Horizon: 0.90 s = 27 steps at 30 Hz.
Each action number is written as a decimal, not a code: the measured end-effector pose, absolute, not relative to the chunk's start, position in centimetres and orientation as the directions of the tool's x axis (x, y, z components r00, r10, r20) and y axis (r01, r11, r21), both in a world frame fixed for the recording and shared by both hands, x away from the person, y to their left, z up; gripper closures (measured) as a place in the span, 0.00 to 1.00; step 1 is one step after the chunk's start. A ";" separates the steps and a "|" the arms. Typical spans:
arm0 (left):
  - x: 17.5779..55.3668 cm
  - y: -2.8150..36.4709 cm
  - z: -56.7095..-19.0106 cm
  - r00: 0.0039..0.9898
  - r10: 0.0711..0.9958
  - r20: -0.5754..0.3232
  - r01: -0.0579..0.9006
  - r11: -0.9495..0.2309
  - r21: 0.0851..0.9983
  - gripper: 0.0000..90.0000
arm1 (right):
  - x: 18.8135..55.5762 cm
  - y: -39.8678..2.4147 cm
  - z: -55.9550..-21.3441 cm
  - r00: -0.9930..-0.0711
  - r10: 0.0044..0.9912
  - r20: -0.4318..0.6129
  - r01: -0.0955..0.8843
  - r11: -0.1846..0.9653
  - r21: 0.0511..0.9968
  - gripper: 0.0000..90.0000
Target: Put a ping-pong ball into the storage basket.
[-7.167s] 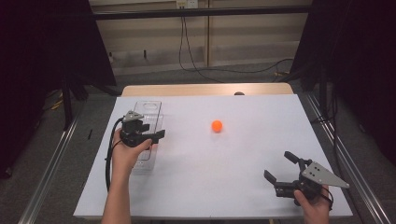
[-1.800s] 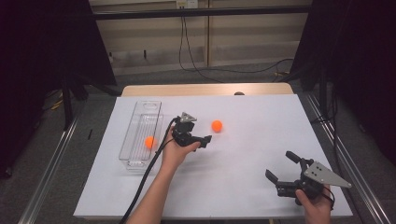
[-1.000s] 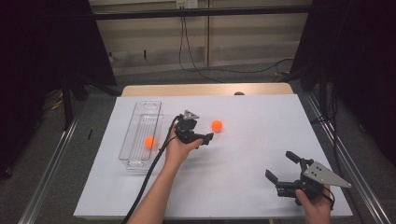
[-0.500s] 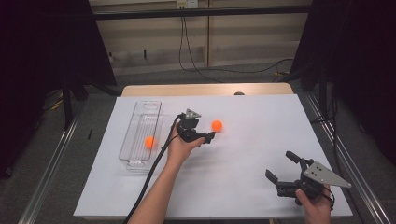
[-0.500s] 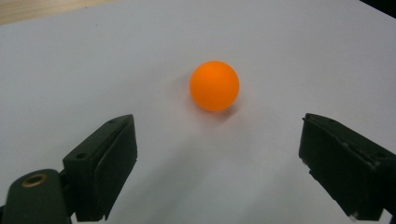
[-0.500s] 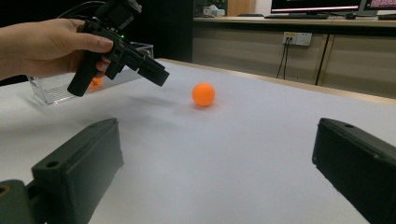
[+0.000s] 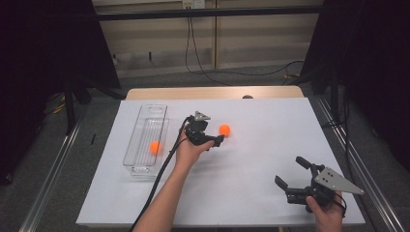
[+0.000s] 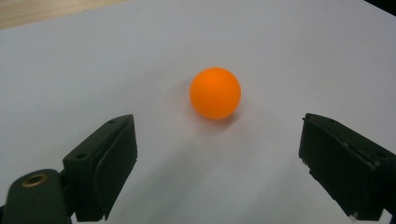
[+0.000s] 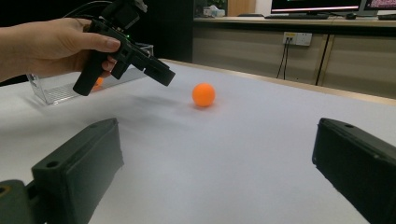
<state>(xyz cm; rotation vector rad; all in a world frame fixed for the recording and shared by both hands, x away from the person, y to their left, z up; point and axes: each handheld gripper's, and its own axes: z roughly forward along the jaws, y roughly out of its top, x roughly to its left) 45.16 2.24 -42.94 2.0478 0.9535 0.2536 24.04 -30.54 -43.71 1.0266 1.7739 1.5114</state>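
Just ahead — left gripper (image 7: 216, 140), orange ball (image 7: 224, 129)

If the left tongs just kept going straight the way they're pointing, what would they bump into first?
Most likely the orange ball on the white table cover. In the left gripper view it lies just ahead of the open left tongs, roughly centred between the jaws and not yet touched. They tilt downward, so they might reach the cover first.
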 end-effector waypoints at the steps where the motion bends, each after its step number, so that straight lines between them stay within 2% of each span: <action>1: 45.2 2.2 -43.0 0.687 0.709 -0.158 0.540 -0.353 0.764 0.13 | 24.0 -30.5 -43.7 -0.531 0.846 0.047 0.181 0.059 0.982 0.01; 27: 46.2 0.9 -43.6 0.677 0.720 -0.154 0.545 -0.349 0.763 0.13 | 24.0 -30.6 -43.7 -0.529 0.847 0.051 0.182 0.054 0.982 0.01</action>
